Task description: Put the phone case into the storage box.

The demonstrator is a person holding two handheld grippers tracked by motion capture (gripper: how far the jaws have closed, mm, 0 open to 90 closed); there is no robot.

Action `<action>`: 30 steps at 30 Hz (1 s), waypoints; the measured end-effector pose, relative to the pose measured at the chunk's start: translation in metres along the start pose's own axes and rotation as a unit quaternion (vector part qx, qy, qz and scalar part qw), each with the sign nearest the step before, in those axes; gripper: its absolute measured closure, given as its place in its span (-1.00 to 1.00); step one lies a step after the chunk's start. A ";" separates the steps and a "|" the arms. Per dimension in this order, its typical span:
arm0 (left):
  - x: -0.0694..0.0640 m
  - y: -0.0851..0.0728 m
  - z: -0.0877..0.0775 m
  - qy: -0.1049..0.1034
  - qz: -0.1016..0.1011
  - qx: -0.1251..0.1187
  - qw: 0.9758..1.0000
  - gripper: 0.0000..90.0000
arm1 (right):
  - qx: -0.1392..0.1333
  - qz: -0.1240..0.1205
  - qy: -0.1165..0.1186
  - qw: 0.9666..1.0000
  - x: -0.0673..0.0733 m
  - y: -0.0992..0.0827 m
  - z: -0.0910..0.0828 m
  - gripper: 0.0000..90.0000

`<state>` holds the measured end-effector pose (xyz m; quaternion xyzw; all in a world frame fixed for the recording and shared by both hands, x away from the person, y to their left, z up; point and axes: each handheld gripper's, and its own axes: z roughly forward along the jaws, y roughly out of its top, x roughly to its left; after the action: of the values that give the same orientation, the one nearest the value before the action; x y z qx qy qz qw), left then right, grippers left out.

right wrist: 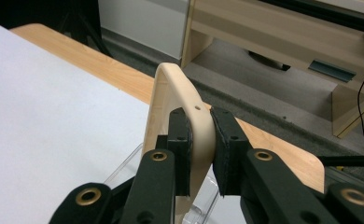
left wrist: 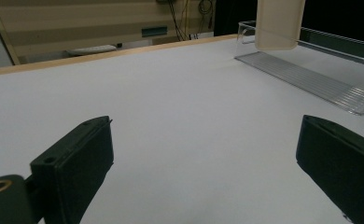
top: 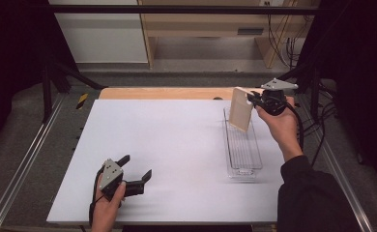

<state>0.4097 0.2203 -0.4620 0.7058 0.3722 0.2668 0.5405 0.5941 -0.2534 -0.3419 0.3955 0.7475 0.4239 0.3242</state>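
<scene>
High view, right gripper: the right gripper (top: 252,100) sits at the far right of the table, jaws clamped on the top corner of a pale wooden board (top: 241,115).
High view, board: it hangs upright over the far end of a clear plastic tray (top: 244,150); its long axis runs top to bottom with a slight tilt, the lower edge dipping into the tray's far end and a broad face turned toward the white table top (top: 167,145).
High view, tray: long and narrow, lying lengthwise away from the person, on the right part of the table.
High view, left gripper: the left gripper (top: 137,167) rests low near the front left edge, jaws spread wide with nothing between them, well apart from the tray.
Left gripper view, jaws: two black jaws stand far apart at the bottom corners, bare white surface between them.
Left gripper view, board: the board's (left wrist: 279,25) rounded lower end hangs down at the top right, just over the far end of the tray (left wrist: 311,79); whether it touches the tray floor I cannot tell.
Right gripper view, grip: here's the close look; both black pads (right wrist: 182,140) squeeze the board (right wrist: 171,100) edge-on, thin rim toward the camera.
Right gripper view, board: its long axis runs away from the jaws, rounded corner at the far end, a small hole just beside the pads.
Right gripper view, tray: a bit of the tray (right wrist: 124,172) shows underneath the jaws.
</scene>
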 end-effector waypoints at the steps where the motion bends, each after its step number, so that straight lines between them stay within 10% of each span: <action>1: 0.000 0.000 0.000 0.000 -0.001 0.000 1.000 -0.92 | 0.002 -0.002 0.000 1.000 0.001 0.000 0.002 0.75; 30: 0.007 0.001 -0.005 0.014 -0.014 -0.014 1.000 -0.92 | -0.004 0.005 -0.009 1.000 0.011 -0.006 0.033 0.74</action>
<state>0.4104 0.2287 -0.4601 0.6888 0.3863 0.2745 0.5487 0.6143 -0.2327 -0.3630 0.4013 0.7408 0.4252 0.3306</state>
